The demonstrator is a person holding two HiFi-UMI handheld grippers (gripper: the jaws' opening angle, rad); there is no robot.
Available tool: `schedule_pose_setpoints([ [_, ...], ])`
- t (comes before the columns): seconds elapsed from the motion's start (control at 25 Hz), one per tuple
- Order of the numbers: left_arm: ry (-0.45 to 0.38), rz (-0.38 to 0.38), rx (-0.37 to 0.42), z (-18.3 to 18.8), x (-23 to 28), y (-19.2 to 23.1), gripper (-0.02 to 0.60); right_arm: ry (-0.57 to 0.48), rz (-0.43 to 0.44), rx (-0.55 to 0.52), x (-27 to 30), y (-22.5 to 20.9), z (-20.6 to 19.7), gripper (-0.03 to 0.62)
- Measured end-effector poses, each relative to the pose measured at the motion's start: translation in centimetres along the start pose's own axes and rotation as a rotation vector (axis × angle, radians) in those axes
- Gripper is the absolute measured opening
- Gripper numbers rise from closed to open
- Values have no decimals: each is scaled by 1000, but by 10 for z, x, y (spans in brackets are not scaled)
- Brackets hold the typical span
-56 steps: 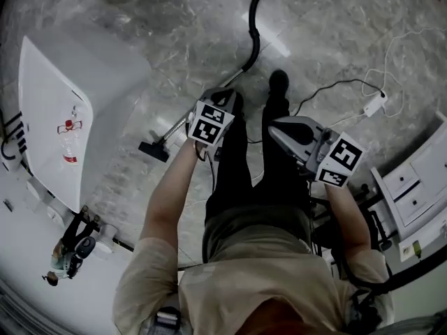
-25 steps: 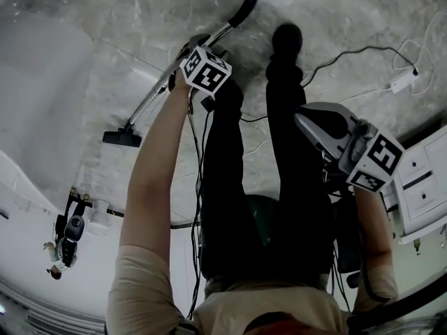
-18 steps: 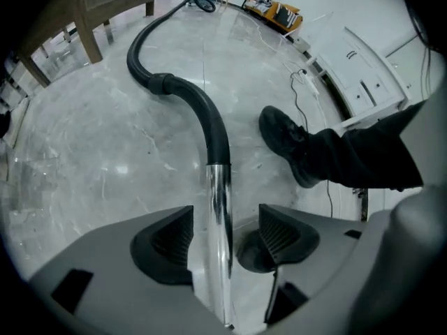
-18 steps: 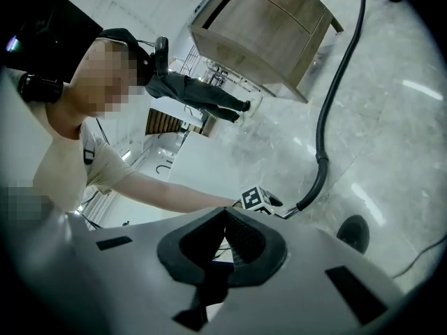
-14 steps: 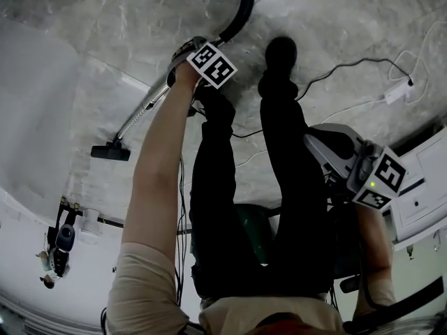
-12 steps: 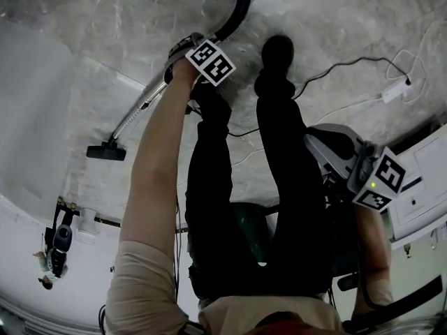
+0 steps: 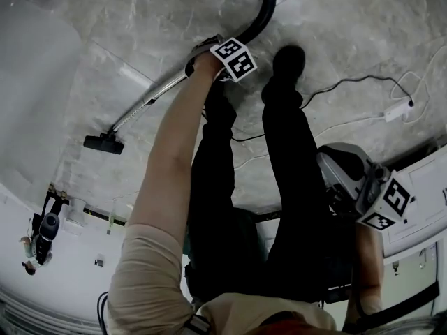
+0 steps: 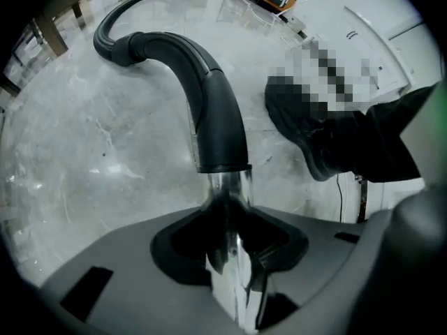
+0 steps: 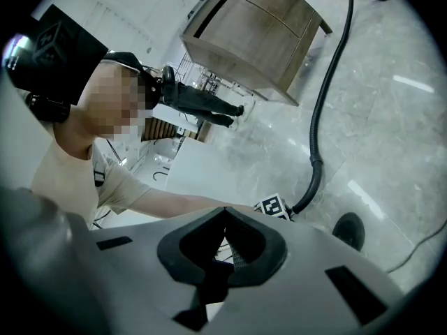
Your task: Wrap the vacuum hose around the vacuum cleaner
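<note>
The vacuum's chrome wand slants across the marble floor to its black floor head. Its black curved handle runs on into the black hose. My left gripper reaches far forward to the wand's upper end. In the left gripper view the chrome tube stands between the closing jaws of the left gripper, and both sides touch it just below the handle. My right gripper hangs beside the person's right leg, shut with nothing in it. The right gripper looks toward the hose.
The person's black-trousered legs and shoes stand just right of the wand. A thin cable runs to a white adapter on the floor. White drawers stand at the right, and a wooden cabinet stands further off.
My left arm has stretched forward from near the body to the wand's upper end and stays there. The right gripper has sunk a little toward the lower right.
</note>
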State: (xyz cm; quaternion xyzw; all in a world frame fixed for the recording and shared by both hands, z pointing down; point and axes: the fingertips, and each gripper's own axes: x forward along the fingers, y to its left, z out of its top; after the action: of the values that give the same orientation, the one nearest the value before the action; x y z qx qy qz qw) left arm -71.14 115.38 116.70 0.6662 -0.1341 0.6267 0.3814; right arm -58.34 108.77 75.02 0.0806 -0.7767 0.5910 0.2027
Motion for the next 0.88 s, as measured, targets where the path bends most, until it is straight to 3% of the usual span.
schedule_pose_setpoints([
  [0.36,-99,-124,34,-11,-70,-16,152,-65,41,19,13,30,11,3],
  [0.64,-201,-177,88,-33,-175,-30,150,-142,78,3,18,77,33,3],
  [0.88,-284,-192,188,-35,-277,-48,150,-261,94,15,12,122,60,3],
])
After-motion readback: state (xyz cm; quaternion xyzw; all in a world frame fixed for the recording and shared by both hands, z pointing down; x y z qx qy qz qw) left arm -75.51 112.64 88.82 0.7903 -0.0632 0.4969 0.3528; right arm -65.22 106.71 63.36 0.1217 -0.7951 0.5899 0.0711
